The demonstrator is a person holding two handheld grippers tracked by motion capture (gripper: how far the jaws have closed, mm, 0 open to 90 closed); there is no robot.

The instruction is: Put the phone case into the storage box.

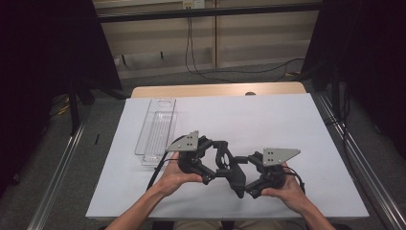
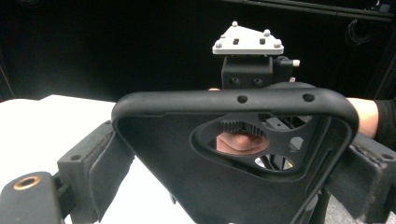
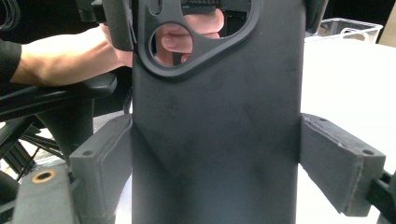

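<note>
A black phone case (image 1: 229, 165) with a rounded camera cutout hangs just above the white table top, between my two grippers. My left gripper (image 1: 210, 168) comes in from the left and its pads (image 2: 100, 170) press the case's two long edges near the camera end. My right gripper (image 1: 246, 184) comes from the right, and its pads (image 3: 109, 154) clamp the sides of the case's (image 3: 215, 116) plain end. In the left gripper view the case (image 2: 187, 168) lies tilted across the jaws, with the right gripper's grey plate (image 2: 247, 41) behind it. A hand grasps each gripper.
A clear plastic tray (image 1: 155, 132) lies on the white table cover (image 1: 268, 120) at the left, beyond the left hand; it also appears in the right gripper view (image 3: 345, 27). Dark curtains flank the table, and cables run over the floor behind it.
</note>
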